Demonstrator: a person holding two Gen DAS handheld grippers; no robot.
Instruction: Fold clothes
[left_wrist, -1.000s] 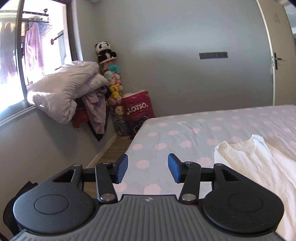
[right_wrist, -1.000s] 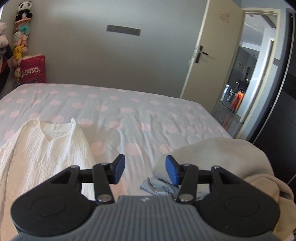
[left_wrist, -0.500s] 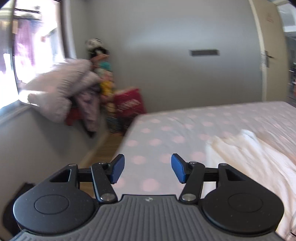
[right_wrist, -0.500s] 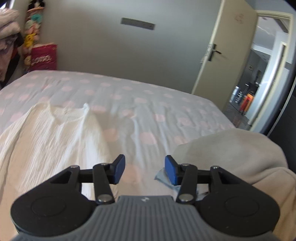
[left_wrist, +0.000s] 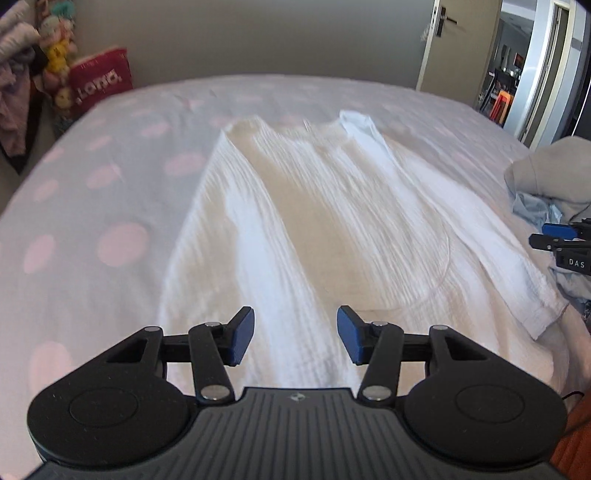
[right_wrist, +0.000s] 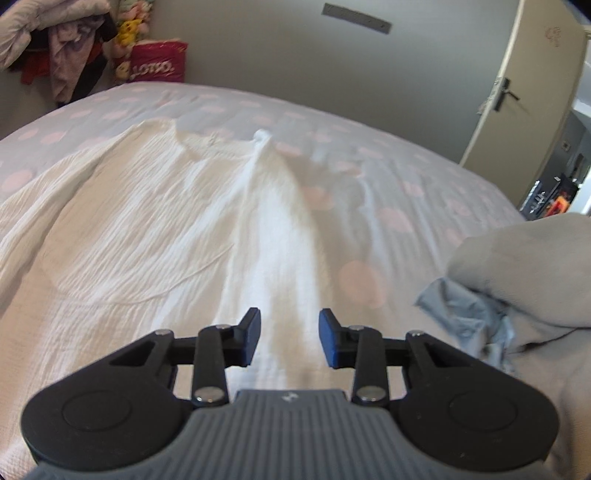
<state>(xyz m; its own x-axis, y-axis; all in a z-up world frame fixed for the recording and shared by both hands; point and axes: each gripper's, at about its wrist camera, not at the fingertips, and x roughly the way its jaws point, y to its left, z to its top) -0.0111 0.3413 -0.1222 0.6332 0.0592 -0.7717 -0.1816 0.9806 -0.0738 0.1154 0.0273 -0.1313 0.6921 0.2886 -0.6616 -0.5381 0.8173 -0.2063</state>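
The bed (left_wrist: 110, 184) fills most of both views: a pale grey sheet with pink dots, running from the lower edge up to the grey wall (right_wrist: 258, 48).

The white crinkled top (left_wrist: 314, 221) lies spread flat on the bed, in the centre of the left wrist view and across the left and centre of the right wrist view. Its neckline points to the upper part of the frame, toward the wall; one sleeve reaches the right edge of the left wrist view. The fabric is motion-blurred, so finer detail cannot be read.

At the right edge of both views you see a beige blanket (right_wrist: 517, 266) bunched up, with a light blue garment (right_wrist: 465, 310) touching its lower left side.

A cream door (right_wrist: 524, 85) stands open in the upper right. A red bag (left_wrist: 101, 75) leans on the wall in the upper left — plush toys (left_wrist: 55, 40) are stacked just beside it.

Your left gripper (left_wrist: 295, 338) sits low centre, over the top's lower part; its fingers stand apart and are closing, with nothing pinched between them.

Your right gripper (right_wrist: 290, 338) sits low centre over the top's right edge; its fingers stand apart, narrower, and are closing — no cloth is clamped.
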